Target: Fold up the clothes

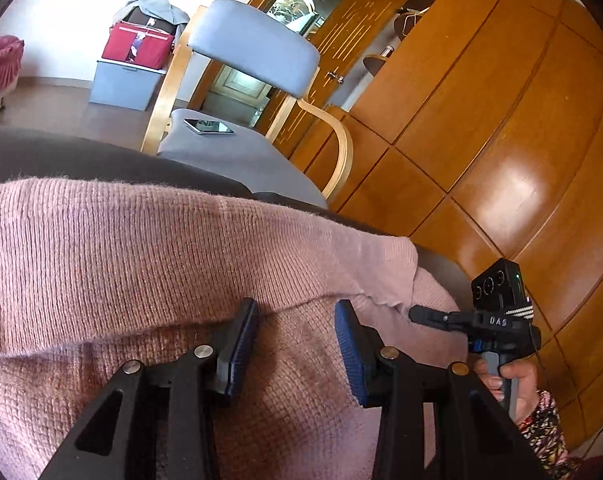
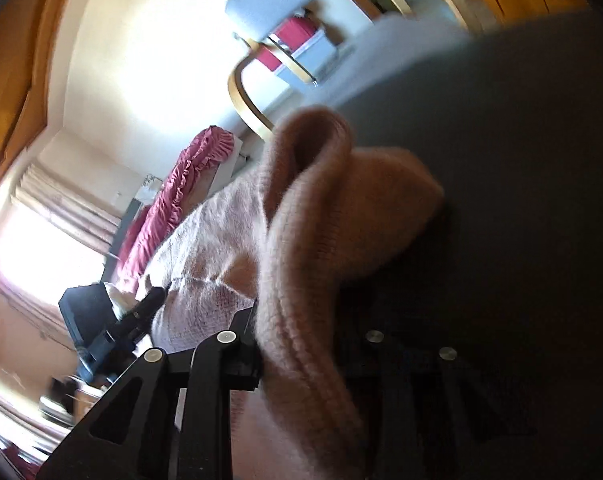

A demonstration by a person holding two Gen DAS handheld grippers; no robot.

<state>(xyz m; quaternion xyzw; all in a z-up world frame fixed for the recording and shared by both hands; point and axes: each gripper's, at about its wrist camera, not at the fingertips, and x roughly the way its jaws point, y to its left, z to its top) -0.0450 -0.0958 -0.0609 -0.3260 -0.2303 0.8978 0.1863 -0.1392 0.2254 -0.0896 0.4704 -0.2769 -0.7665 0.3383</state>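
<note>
A pink knitted sweater lies spread on a dark grey surface. My left gripper hovers low over it, jaws apart and empty, blue pads on either side of a fold line. My right gripper shows at the sweater's right edge, held by a hand. In the right wrist view a thick fold of the sweater runs between my right gripper's jaws and hides the pads; the jaws look closed on it. The left gripper shows at the left of that view.
A grey cushioned wooden chair stands beyond the surface, with a phone on its seat. Wooden cupboards fill the right. A red bag sits on a grey box by the far wall.
</note>
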